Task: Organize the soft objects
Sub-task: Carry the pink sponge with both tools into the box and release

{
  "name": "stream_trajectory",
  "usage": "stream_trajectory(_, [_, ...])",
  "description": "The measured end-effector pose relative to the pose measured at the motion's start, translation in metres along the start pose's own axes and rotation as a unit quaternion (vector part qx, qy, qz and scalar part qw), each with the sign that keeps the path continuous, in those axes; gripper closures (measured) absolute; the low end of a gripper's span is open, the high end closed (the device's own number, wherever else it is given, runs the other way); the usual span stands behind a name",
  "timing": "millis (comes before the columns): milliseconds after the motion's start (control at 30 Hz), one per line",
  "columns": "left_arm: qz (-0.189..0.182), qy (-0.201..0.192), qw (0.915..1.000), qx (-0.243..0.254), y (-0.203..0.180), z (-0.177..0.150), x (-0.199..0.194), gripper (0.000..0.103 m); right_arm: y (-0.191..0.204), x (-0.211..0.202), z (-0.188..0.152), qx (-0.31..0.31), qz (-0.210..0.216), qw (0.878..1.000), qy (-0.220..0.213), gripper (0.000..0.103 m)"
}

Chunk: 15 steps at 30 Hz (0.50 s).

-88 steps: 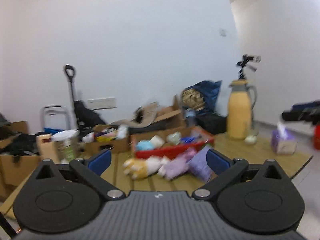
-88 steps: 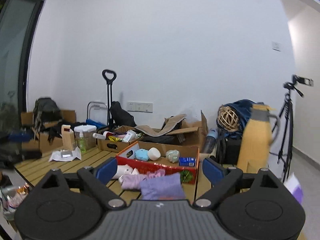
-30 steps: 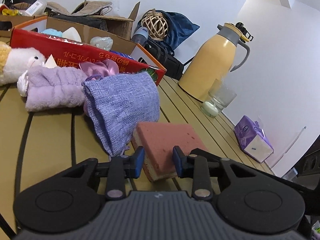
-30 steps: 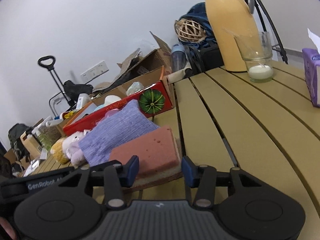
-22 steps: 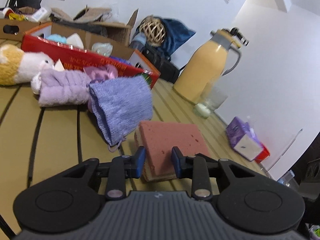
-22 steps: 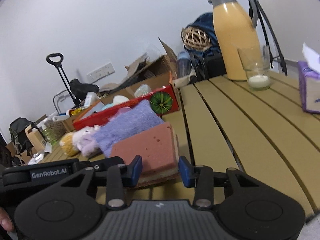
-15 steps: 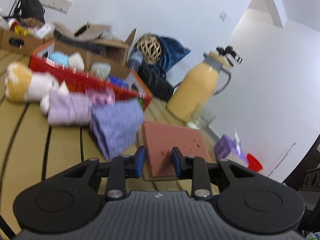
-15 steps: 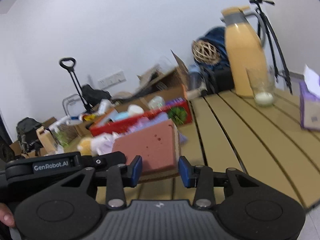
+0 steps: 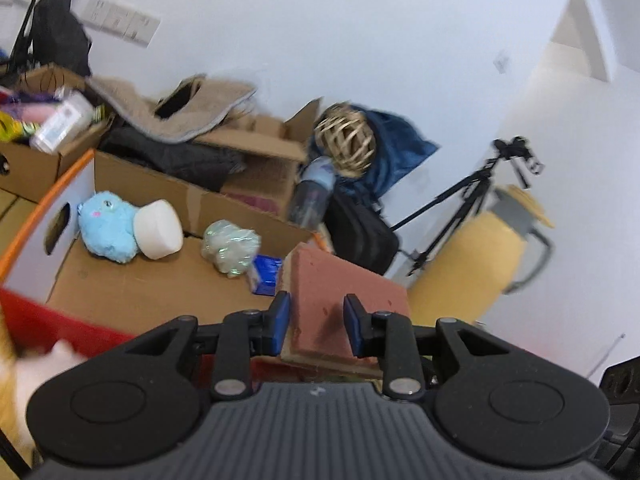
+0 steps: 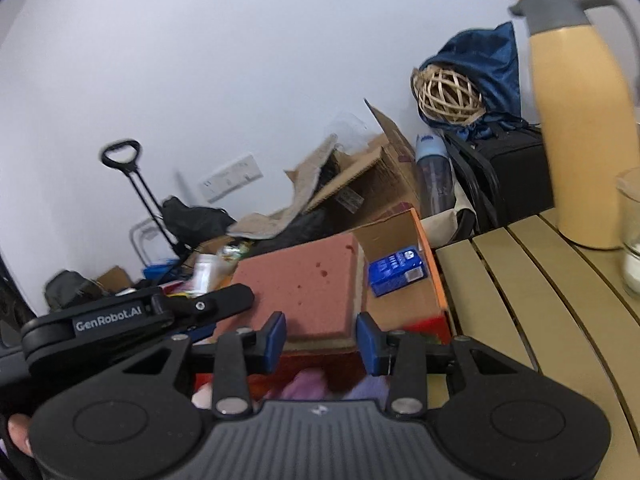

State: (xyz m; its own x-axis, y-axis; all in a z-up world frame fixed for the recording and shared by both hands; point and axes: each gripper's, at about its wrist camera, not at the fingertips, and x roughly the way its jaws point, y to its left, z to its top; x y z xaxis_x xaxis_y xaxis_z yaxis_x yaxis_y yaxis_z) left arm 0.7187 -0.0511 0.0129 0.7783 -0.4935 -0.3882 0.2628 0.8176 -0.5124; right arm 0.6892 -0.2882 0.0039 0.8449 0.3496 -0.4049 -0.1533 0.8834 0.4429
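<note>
A pink-red sponge block hangs in the air, gripped from two sides. My left gripper is shut on its near edge, and my right gripper is shut on the same sponge. The sponge hovers over the right end of the red cardboard box. Inside the box lie a blue plush, a white round pad, a crinkled pale ball and a small blue carton. Purple cloths show blurred below the right gripper.
A yellow thermos jug and a glass stand on the slatted wooden table to the right. Behind the box are open cartons, a wicker ball, a dark bag and a tripod.
Both grippers have lifted the sponge off the table and carried it up and forward to above the red box. The purple cloths now lie below and behind it.
</note>
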Motion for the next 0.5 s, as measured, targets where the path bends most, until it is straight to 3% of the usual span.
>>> stream_trajectory(167, [0.03,0.034,0.9989,-0.012,0.017,0.001,0.055,0.074,-0.018,0.051,0.011,-0.015,-0.031,0.999,0.027,0.065])
stream_trajectory(333, [0.051,0.084,0.9952,-0.004,0.02,-0.006,0.085,0.072,-0.03,0.064,0.003,-0.027,-0.062,0.997,0.028,0.066])
stream_trajectory(500, [0.049,0.082,0.9953,0.016,0.019,-0.004,0.069,0.071,-0.026,0.046,0.004,-0.04,-0.075,0.996,0.002,0.065])
